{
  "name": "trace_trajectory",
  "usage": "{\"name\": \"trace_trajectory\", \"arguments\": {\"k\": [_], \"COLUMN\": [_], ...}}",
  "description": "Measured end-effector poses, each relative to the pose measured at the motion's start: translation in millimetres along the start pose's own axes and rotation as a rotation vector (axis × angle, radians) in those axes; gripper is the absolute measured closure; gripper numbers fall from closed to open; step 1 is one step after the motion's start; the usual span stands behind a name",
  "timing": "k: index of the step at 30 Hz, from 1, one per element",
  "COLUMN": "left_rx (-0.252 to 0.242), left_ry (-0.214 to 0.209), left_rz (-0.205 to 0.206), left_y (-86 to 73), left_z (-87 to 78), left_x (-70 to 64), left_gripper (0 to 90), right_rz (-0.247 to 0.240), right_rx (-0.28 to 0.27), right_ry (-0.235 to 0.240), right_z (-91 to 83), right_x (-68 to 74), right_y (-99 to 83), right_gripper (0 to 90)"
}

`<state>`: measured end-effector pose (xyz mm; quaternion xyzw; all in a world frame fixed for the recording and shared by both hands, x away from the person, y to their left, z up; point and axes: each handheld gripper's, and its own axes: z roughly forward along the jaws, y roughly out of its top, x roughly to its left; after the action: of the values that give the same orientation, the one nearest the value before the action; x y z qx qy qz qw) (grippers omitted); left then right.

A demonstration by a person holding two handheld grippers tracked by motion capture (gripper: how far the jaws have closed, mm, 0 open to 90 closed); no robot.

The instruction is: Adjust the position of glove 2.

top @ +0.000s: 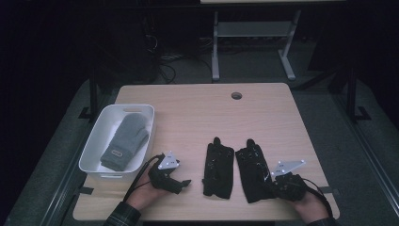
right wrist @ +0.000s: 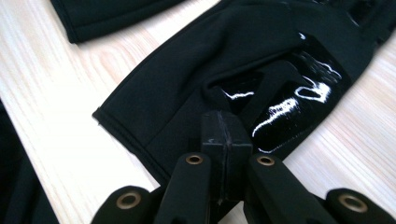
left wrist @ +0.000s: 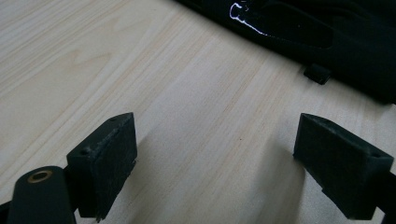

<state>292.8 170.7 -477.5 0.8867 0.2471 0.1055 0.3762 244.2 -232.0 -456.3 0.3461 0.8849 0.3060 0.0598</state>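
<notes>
High view, landmark: the white plastic bin (top: 90, 149) at the table's (top: 197, 113) left edge; all places below are told from it.
Bin contents: one grey knitted mitten (top: 125, 140) lies inside, cuff toward the person, with a small label on the cuff.
Left black glove (top: 218, 169): flat on the table, well to the right of the bin, fingers pointing away from the person.
Right black glove (top: 252, 170): just beside the first glove, on the side farther from the bin, lying almost parallel to it; a glossy patch with pale lettering (right wrist: 299, 100) shows on its back.
Left gripper (top: 183, 182): just right of the bin's near corner, between the bin and the left black glove, low over bare wood; its jaws stand wide apart with nothing between them, the glove's edge (left wrist: 327, 37) lying ahead of them and apart.
Right gripper (right wrist: 225, 135): farthest from the bin, at the right black glove's cuff end; its jaws are pressed together on a fold of that glove's fabric, near the glossy patch.
Hands: each of the person's hands wraps its gripper's handle at the table's near edge.
</notes>
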Motion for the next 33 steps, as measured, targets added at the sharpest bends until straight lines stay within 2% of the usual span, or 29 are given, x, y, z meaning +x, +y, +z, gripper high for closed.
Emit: {"name": "trace_trajectory", "arguments": {"k": [15, 19, 23, 28, 33], "left_rx": [-0.008, -0.006, -0.007, -0.005, 0.036], "left_ry": [-0.002, -0.001, -0.001, 0.002, 0.024], "left_rz": [-0.016, -0.015, -0.016, -0.01, -0.031], "left_y": [0.2, 0.3, 0.4, 0.7, 6.0], "left_z": [0.9, 0.8, 0.9, 0.9, 0.6], "left_x": [-1.2, -1.2, -1.3, -0.8, -2.0], "left_gripper": [12.3, 12.3, 12.3, 12.4, 14.6], "right_rz": [-0.083, -0.095, -0.075, -0.034, -0.009], "right_rx": [0.004, 0.002, -0.04, -0.079, -0.102], "right_ry": [0.075, 0.075, 0.07, 0.028, -0.012], "right_z": [15.8, 16.7, 9.7, 1.1, -3.0], "right_x": [21.4, 22.8, 17.9, 6.5, -1.7], "right_y": [17.5, 20.7, 20.5, 17.3, 14.6], "right_gripper": [89.8, 89.7, 87.9, 82.4, 74.8]}}
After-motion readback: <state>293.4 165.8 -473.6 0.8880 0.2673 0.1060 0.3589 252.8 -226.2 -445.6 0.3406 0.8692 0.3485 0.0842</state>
